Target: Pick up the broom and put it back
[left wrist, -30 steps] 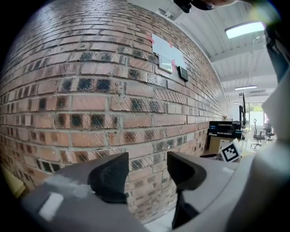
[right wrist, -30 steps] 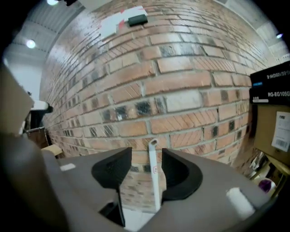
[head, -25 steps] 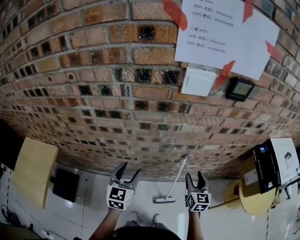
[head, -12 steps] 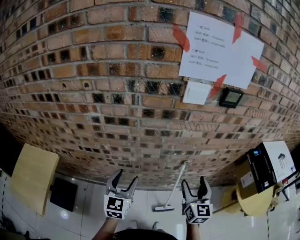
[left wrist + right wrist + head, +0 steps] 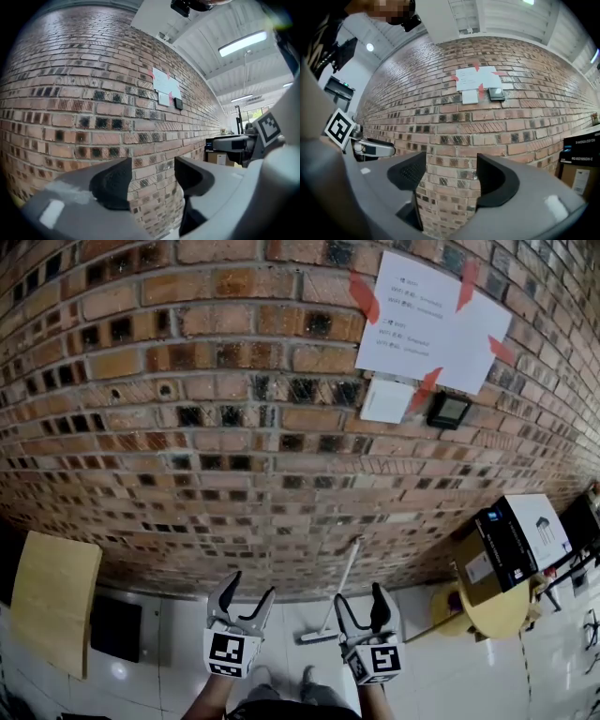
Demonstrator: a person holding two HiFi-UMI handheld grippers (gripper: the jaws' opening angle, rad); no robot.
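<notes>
The broom (image 5: 346, 573) leans against the brick wall, its pale handle slanting up to the right and its head (image 5: 317, 637) on the white floor. In the head view my right gripper (image 5: 360, 598) is just right of the handle, open, with nothing between its fingers. My left gripper (image 5: 250, 587) is further left, also open and empty. In both gripper views the jaws (image 5: 150, 180) (image 5: 450, 180) stand apart, pointing level at bare brick.
A round yellow table (image 5: 492, 610) at the right carries a cardboard box (image 5: 469, 568) and a black-and-white box (image 5: 520, 535). A wooden board (image 5: 52, 601) and a black case (image 5: 117, 624) stand at the left. Taped papers (image 5: 427, 320) hang on the wall.
The right gripper's jaws have spread from narrow to wide. Both grippers have risen and drawn back a little from the wall. The broom still leans where it was.
</notes>
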